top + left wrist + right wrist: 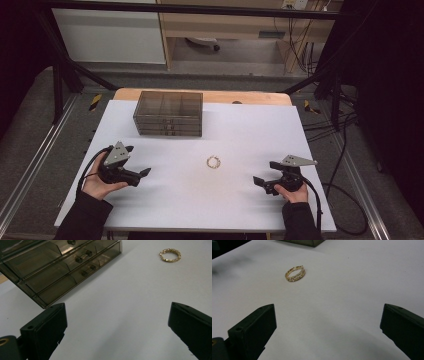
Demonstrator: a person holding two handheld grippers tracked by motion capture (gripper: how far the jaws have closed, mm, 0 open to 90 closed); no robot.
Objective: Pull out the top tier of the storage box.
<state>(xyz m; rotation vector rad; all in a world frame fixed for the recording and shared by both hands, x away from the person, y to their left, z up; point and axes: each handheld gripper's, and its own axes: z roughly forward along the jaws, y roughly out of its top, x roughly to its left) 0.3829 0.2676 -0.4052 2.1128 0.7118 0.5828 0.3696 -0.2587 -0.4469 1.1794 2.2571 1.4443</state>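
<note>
A small gold bracelet (214, 162) lies flat on the white table top (200, 210), near its middle. My left gripper (138, 160) is held low at the left, jaws wide apart and empty, pointing toward the middle. In the left gripper view the bracelet (170, 255) lies far ahead at upper right, beyond the open gripper (115, 327). My right gripper (265, 172) sits at the right, also open and empty, facing left. The right gripper view has the bracelet (295, 273) ahead and left of centre, well beyond the gripper (327, 327).
A smoky transparent drawer box (169, 113) with three shut drawers stands at the back left of the table; its front and small knobs (83, 258) face me. Its corner (304, 242) shows at the top of the right gripper view. Cables and frame bars surround the table.
</note>
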